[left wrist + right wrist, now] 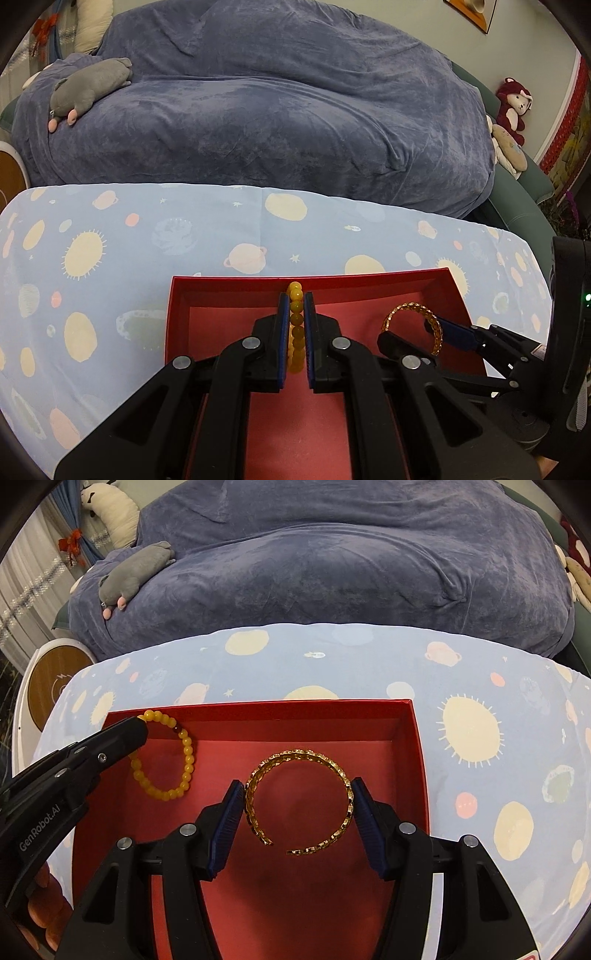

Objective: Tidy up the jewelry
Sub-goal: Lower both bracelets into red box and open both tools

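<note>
A red open box [229,282] [417,760] sits on a space-print cloth. My left gripper [296,328] is shut on a yellow bead bracelet [296,325] and holds it on edge over the box's left part; the bracelet also shows in the right wrist view [186,760]. My right gripper [298,812] grips a gold chain bangle [299,801] across its width, both pads touching it, inside the box's right part. The bangle also shows in the left wrist view [413,325], held by the right gripper's fingers [458,334].
The cloth-covered table [110,258] [480,738] lies around the box. Behind it is a sofa under a blue-grey blanket [277,110] with a grey plush toy [88,86]. A round white and wood device [55,679] stands at the left.
</note>
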`<act>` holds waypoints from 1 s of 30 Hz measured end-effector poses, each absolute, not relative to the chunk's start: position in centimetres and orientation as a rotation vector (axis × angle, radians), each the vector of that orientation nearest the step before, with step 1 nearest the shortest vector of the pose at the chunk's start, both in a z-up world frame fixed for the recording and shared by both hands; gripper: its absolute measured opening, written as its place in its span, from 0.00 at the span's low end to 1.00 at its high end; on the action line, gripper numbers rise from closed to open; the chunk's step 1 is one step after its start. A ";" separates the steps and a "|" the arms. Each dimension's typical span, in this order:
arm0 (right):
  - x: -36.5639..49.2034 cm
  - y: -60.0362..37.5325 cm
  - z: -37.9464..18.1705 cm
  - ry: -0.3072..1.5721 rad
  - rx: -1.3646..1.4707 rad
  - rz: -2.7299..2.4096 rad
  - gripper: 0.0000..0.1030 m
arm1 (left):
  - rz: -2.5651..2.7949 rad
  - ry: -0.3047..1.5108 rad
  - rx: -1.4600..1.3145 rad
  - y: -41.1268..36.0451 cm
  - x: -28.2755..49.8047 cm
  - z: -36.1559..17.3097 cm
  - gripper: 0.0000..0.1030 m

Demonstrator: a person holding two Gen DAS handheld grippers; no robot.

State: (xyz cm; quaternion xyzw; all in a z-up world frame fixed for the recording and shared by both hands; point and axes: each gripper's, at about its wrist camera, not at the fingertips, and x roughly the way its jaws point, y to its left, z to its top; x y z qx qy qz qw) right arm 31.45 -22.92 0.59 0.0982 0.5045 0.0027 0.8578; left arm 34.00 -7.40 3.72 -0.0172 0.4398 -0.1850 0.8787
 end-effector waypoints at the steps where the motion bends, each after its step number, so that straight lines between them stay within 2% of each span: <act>1: 31.5 -22.9 0.6 1.058 0.205 0.006 0.56 | -0.380 0.917 -0.031 -7.4 34.1 3.6 0.08; 3: 31.6 -22.9 0.5 1.061 0.201 0.006 0.60 | -0.367 0.915 -0.034 -7.2 34.2 3.3 0.08; 4: 31.7 -22.9 0.5 1.061 0.197 0.001 0.63 | -0.358 0.916 -0.034 -7.1 34.1 3.2 0.11; 5: 31.5 -22.9 0.5 1.059 0.192 -0.003 0.64 | -0.349 0.918 -0.035 -7.1 34.2 3.1 0.19; 7: 31.3 -22.8 0.5 1.054 0.183 -0.007 0.66 | -0.333 0.905 -0.035 -6.8 33.9 3.0 0.25; 11: 30.2 -22.4 0.4 1.037 0.122 -0.010 0.65 | -0.334 0.905 -0.026 -6.5 33.5 2.8 0.25; 22: 28.2 -24.4 0.8 1.030 0.182 -0.091 0.65 | -0.336 0.893 -0.033 -7.0 32.6 3.6 0.26; 27: 26.6 -24.8 4.0 0.966 0.205 -0.108 0.65 | -0.329 0.871 -0.053 -6.2 31.5 5.7 0.26; 30: 24.7 -25.0 6.1 0.934 0.189 -0.103 0.66 | -0.323 0.845 -0.066 -4.9 29.9 7.3 0.34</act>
